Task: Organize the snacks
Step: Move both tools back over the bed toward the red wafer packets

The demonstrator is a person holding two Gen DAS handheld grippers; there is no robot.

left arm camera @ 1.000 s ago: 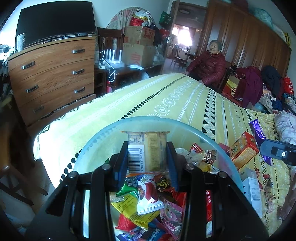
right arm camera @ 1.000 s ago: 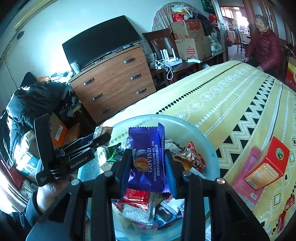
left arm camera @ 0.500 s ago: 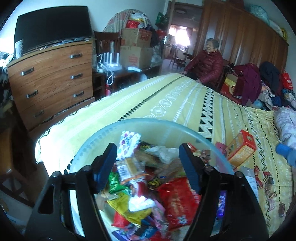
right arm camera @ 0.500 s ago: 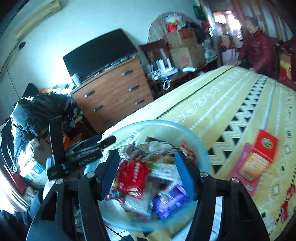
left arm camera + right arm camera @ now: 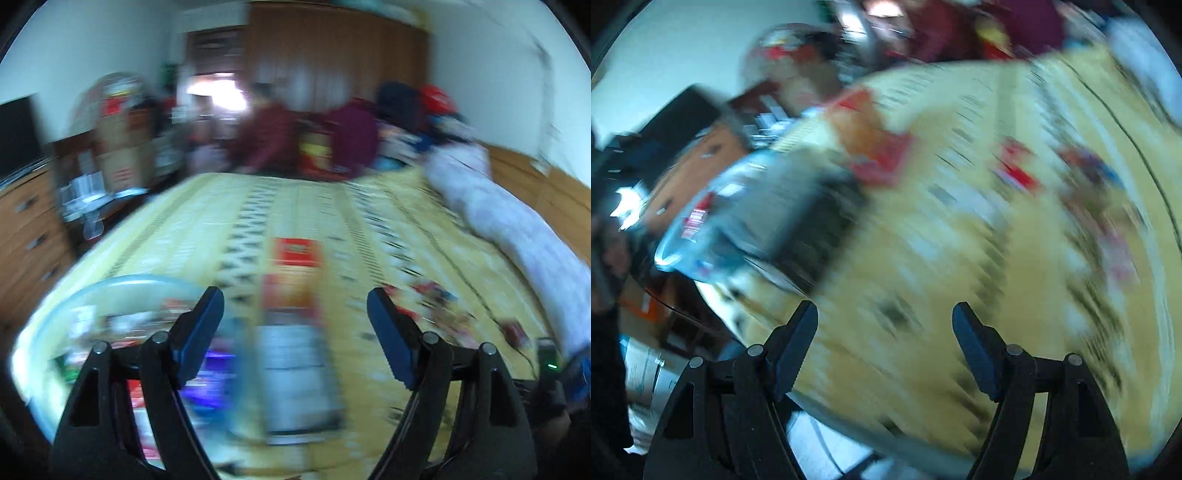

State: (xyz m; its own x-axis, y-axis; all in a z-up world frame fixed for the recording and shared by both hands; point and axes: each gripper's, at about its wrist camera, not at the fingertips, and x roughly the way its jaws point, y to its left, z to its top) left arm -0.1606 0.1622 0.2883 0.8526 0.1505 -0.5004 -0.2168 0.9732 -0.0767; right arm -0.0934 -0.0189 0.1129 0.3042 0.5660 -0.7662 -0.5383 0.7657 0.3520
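Observation:
Both views are heavily motion-blurred. My left gripper (image 5: pixel 295 325) is open and empty above the yellow patterned bedspread (image 5: pixel 369 229). The clear blue bowl of snacks (image 5: pixel 110 284) is at its lower left. An orange-red snack box (image 5: pixel 291 273) and a white box (image 5: pixel 295 354) lie straight ahead between the fingers. My right gripper (image 5: pixel 884 339) is open and empty over the bedspread (image 5: pixel 960 221). The bowl (image 5: pixel 701 229) sits at its far left, with an orange-red box (image 5: pixel 875 151) beyond. Loose snack packets (image 5: pixel 1015 170) lie on the right.
A wooden dresser (image 5: pixel 26 236) stands left of the bed. A person in a dark red coat (image 5: pixel 269 136) sits at the far side. A white quilt (image 5: pixel 517 229) lies along the bed's right. Small packets (image 5: pixel 432 295) are scattered on the right.
Both grippers let their snack packets fall into the bowl and opened wide. Both have swung fast to the right, away from the bowl, toward the boxes and packets on the bed.

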